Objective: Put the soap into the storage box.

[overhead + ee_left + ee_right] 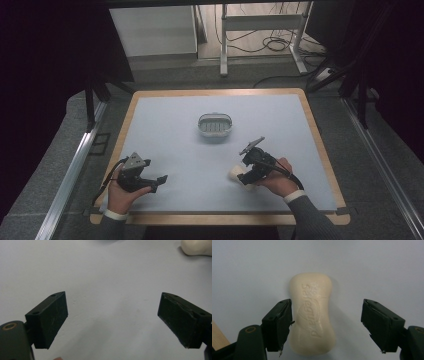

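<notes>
A cream soap bar with embossed lettering lies flat on the pale blue mat. My right gripper hangs over it with one jaw on each side. The left jaw is close against the bar's edge and the right jaw stands well clear, so the gripper is open. In the high view the soap bar pokes out to the left of the right gripper, near the front right of the mat. My left gripper rests at the front left, wide open over bare mat. The soap bar peeks in at the top right of the left gripper view.
A grey oval soap dish with a slotted insert sits mid-table, beyond both grippers. The mat covers a wooden table whose rim shows all round. Dark frames and cables stand past the far edge.
</notes>
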`<action>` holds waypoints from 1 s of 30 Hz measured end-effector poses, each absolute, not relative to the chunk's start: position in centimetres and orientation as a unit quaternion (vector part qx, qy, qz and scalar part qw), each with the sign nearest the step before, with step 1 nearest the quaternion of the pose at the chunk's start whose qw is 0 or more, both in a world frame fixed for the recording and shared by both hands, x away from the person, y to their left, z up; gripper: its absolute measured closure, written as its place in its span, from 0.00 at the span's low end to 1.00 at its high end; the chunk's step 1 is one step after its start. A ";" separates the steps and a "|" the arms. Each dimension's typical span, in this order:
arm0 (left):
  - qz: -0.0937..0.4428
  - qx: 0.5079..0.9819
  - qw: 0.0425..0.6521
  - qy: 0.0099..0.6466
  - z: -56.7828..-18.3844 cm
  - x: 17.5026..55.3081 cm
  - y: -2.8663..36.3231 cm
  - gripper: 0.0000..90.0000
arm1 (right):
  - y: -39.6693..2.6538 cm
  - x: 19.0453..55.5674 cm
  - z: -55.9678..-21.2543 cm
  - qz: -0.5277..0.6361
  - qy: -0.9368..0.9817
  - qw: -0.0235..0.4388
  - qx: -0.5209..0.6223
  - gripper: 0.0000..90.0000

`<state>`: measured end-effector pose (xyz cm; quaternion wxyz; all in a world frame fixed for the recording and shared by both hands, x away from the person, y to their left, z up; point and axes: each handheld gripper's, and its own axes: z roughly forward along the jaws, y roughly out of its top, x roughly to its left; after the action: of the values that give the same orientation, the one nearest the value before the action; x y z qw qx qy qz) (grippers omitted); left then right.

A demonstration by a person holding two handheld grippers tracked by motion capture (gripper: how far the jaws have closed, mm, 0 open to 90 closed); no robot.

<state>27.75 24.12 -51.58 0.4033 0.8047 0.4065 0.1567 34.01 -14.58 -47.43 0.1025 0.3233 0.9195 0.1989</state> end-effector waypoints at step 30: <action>0.155 0.807 0.403 0.403 -51.7 27.8 24.0 0.11 | -12.2 34.8 -49.4 0.115 0.940 0.059 0.315 0.53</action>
<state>27.79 23.97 -51.75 0.4026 0.8068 0.4035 0.1553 34.75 -12.25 -49.39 0.0592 0.3154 0.9401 0.1151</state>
